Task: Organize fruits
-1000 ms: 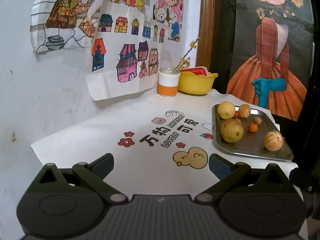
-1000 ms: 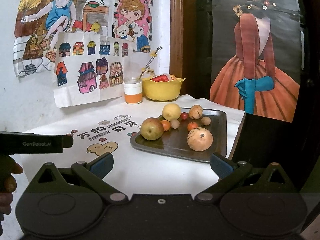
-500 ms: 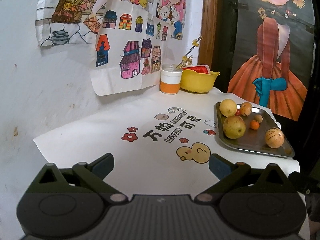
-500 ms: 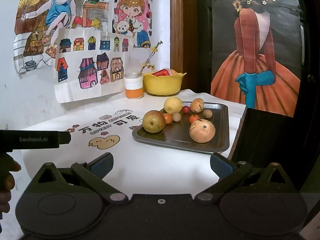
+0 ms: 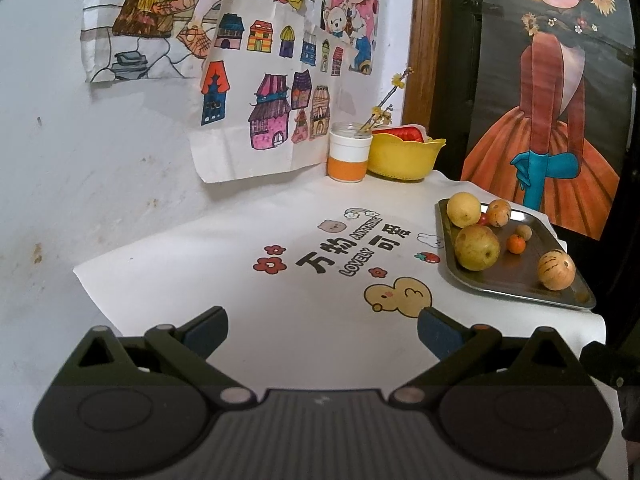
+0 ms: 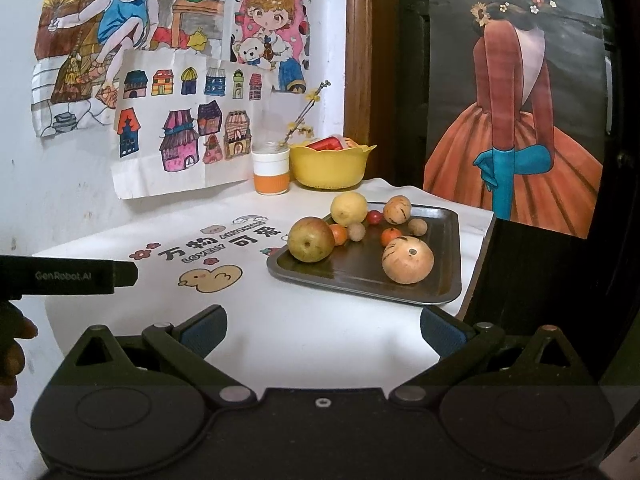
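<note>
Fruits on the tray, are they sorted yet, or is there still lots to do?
Nothing looks done yet. All the fruits still sit together on the metal tray: the big apple, the yellow fruit, the striped round fruit and the little ones. Nothing is in hand: the right gripper and the left gripper are both open and empty, short of the tray. The whole sorting is left, maybe into the yellow bowl.

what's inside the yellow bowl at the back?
Over the yellow bowl rim, something red shows beside a pale orange piece. The bowl wall hides everything lower, so the full contents cannot be told.
</note>
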